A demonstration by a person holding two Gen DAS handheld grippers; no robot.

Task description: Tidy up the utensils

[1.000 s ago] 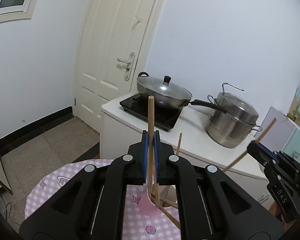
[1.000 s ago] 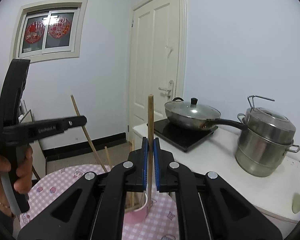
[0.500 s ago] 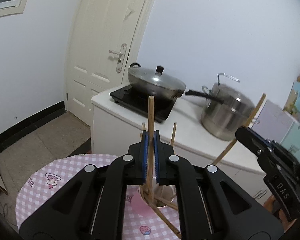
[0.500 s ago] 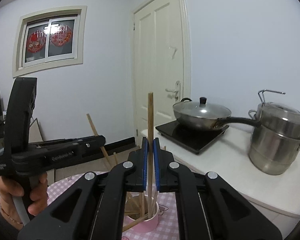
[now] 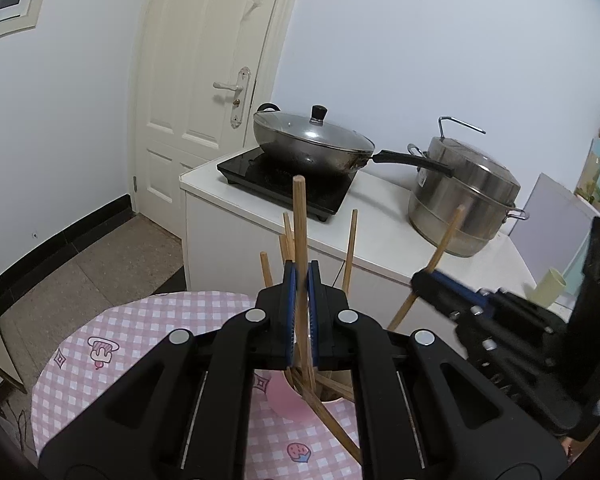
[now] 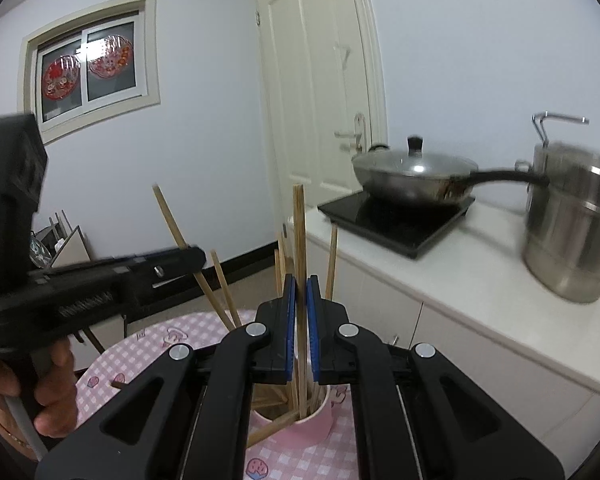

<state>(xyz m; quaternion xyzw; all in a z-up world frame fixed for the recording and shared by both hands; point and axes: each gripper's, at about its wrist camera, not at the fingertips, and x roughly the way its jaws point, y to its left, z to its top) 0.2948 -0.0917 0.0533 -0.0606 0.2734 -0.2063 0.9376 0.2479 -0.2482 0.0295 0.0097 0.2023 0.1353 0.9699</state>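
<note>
Both grippers have come down since a second ago, and the pink cup now sits right under them. The left gripper pinches one wooden chopstick tight between its blue pads, and the right gripper pinches another chopstick the same way. Each stick stands nearly straight up, with its low end down at the mouth of the cup. The cup stands on the round table with the pink checked cloth, and it already holds a bunch of other chopsticks that lean every which way (a few cross over each other). That is where trouble could come. I think a held stick could bump a leaning one and push it out over the rim. The cup looks light, so a hard poke down could tip it over and spill all the sticks. The two grippers are also close together, so they could knock into each other. The sticks are thin, plain, light brown wood with flat tops.
</note>
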